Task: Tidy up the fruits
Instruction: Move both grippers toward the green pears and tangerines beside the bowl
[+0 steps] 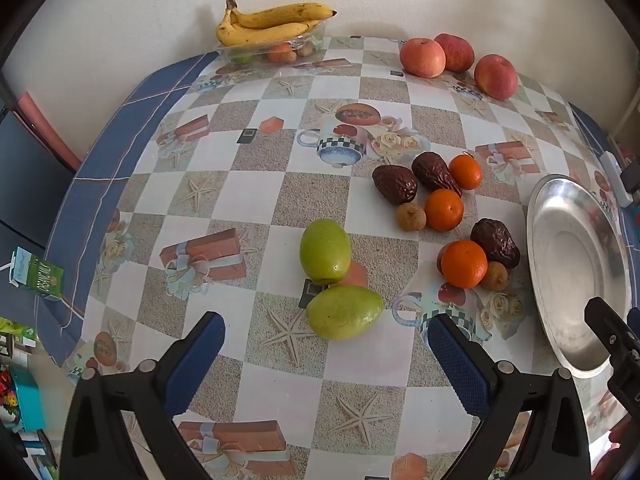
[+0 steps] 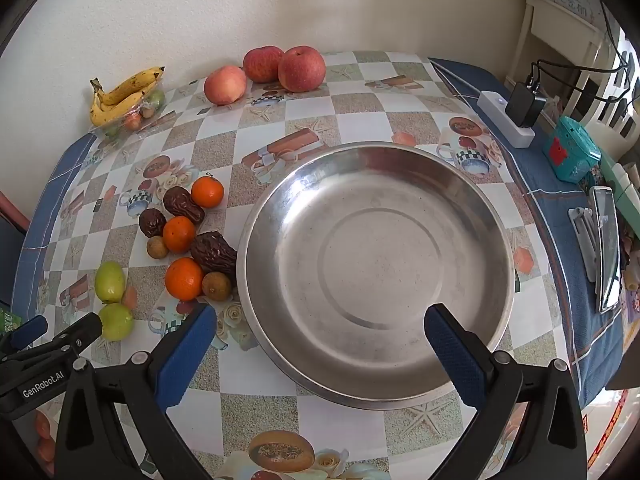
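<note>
Phone only in right wrist view

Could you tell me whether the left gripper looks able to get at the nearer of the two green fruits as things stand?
Probably yes. The left gripper is open and empty, pointing down at the table, and the nearer green fruit lies just ahead of its fingertips. The second green fruit touches it on the far side only.

Pan right of tangerines, apples behind, bananas far left

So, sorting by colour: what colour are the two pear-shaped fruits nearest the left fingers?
Light green, both; clearest in the left wrist view.
</note>
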Motion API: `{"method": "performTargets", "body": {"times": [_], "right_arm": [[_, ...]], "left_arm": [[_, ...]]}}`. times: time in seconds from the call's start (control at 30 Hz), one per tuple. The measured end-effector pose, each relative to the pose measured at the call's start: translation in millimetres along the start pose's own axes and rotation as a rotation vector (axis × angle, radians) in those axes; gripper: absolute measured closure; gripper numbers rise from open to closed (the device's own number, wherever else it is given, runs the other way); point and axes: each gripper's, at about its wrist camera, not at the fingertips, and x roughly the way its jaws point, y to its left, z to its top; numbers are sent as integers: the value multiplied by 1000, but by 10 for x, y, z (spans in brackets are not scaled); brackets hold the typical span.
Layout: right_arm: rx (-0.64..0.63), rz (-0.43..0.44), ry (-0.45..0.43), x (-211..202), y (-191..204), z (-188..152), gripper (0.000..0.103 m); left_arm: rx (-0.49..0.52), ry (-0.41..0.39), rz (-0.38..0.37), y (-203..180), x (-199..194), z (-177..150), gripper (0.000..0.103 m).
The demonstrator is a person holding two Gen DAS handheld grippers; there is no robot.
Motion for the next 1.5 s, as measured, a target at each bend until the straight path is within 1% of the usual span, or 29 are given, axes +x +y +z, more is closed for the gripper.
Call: {"method": "performTargets", "body": {"times": [0.27,0.3,0.33,0.57,0.7,0.77,0.87,0.93,1.0,1.1,1.13,1.2,1.23,1.3,1.33,1.4,1.43,1.47,1.5], "right_arm": [[2,-4,-17,-4,-5,-16,0],[1,-5,-21,-43,-2,-87,0],[4,2,7,8,-8,-13,0],[2,-2,-2,-2,-5,-14,0],[2,-2,-3,-10,-5,-9,0],[2,-3,-2,-13,-5,-6,0],[-5,-6,1,-7,-2,-25,0],[-11,-6,4,24,19,-19,0],[-21,7,-1,19,51,-14,0],[-63,33,-40,-7,169,20,0],[-84,47,-62,-27,237,34,0],[-108,85,-85,-54,349,69,0],[-123,125,-80,-60,439,93,0],[-146,170,-71,-70,612,131,0],[-166,186,-72,-74,702,145,0],[-203,205,-77,-77,850,160,0],[-223,221,-81,-73,934,175,0],[-232,226,-82,-68,965,181,0],[-243,225,-84,-51,1016,199,0]], "left_arm": [[0,0,0,-6,0,4,0],[0,0,1,-7,0,5,0],[0,0,1,-7,0,5,0],[5,-4,2,-18,-9,4,0],[33,-13,-11,-85,-3,-4,0],[27,-15,-27,-79,6,10,0],[-16,-55,-31,-12,-13,79,0],[-51,-98,-20,54,-44,120,0],[-85,-145,-27,131,-76,153,0],[-126,-172,-21,235,-71,235,0],[-137,-166,-17,264,-55,262,0],[-176,-120,-42,357,15,296,0],[-232,-92,-71,449,60,298,0],[-312,-57,-126,579,133,288,0],[-333,-38,-130,605,169,276,1],[-361,8,-114,623,253,249,2],[-366,24,-118,616,284,239,6],[-374,42,-140,601,321,231,11],[-378,56,-157,584,350,226,13]]}}
